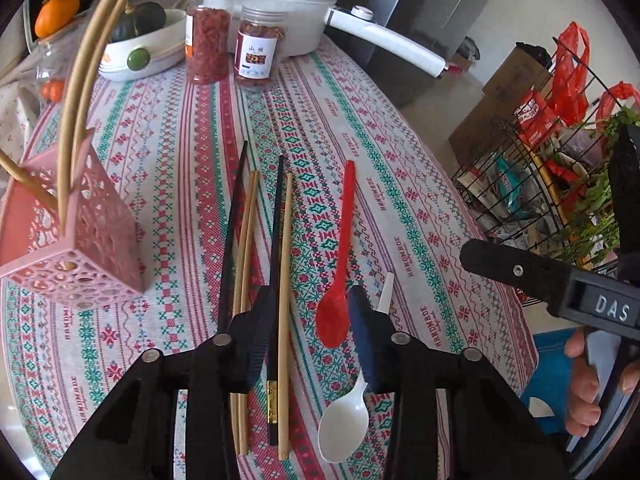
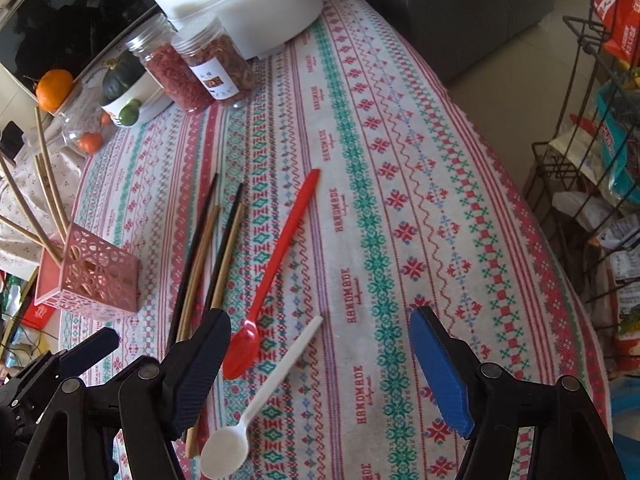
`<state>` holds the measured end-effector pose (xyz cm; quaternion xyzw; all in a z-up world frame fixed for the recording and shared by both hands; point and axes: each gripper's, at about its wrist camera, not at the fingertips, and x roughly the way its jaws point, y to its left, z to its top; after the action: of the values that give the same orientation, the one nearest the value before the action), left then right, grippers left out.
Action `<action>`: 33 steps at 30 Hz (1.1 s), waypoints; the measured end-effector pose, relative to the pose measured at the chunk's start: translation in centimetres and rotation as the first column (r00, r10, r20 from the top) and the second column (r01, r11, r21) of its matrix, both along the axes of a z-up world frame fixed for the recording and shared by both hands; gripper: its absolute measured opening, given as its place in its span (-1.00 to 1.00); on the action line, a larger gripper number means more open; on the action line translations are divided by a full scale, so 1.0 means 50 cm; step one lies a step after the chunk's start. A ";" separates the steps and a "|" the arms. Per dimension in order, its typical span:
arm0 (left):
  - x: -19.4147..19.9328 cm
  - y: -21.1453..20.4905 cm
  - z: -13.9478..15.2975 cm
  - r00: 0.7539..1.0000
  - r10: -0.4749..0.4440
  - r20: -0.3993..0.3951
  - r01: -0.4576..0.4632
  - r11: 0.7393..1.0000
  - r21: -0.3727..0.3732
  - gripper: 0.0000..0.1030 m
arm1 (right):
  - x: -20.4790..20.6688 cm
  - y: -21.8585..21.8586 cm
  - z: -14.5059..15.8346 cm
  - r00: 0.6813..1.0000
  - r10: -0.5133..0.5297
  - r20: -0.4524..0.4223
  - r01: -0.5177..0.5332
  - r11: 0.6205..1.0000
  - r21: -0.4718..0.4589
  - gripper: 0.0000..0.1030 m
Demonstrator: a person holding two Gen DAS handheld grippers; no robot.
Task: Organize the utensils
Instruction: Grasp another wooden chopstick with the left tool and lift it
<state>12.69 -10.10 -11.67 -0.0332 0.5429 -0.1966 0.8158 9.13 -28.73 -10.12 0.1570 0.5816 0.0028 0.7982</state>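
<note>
Left gripper [image 1: 310,332] hangs over the chopsticks [image 1: 276,280], bottom centre of the left wrist view. Its jaws are partly parted with a black stick and a bamboo one in the gap; pads don't visibly press on either, so nothing is held. The sticks' long axes run up-frame, roughly parallel, in line with the fingers, so the jaws straddle them crosswise.

Red spoon [image 1: 338,280] lies just right of the gap, bowl toward the camera. White spoon [image 1: 346,420] lies under the right finger.

Right gripper [image 2: 320,364] is wide open and empty, bottom of the right wrist view, with both spoons between its fingers. It looks nearer the spoons; left is nearer the sticks.

Holder [image 1: 84,248] sits at left edge, tilted in view, with sticks already in it. Likely next: left closes on a stick.
</note>
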 end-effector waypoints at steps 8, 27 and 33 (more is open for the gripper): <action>0.068 -0.007 -0.053 0.998 0.038 -0.056 -0.039 0.999 -0.014 -0.64 | 0.009 -0.008 -0.021 0.999 0.010 -0.039 -0.010 1.000 0.002 0.52; 0.140 -0.082 -0.106 0.997 -0.043 -0.061 0.050 0.991 0.127 -0.70 | 0.027 -0.045 -0.053 0.997 -0.011 -0.073 0.011 1.000 0.002 0.52; 0.137 -0.073 -0.103 0.998 -0.053 -0.045 0.058 0.989 0.135 -0.88 | 0.035 -0.044 -0.067 0.995 -0.018 -0.094 0.018 1.000 -0.004 0.52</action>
<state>19.56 -13.75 -16.81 0.0338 0.5724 -0.1809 0.7990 10.86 -30.91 -13.49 0.1611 0.6171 -0.0126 0.7701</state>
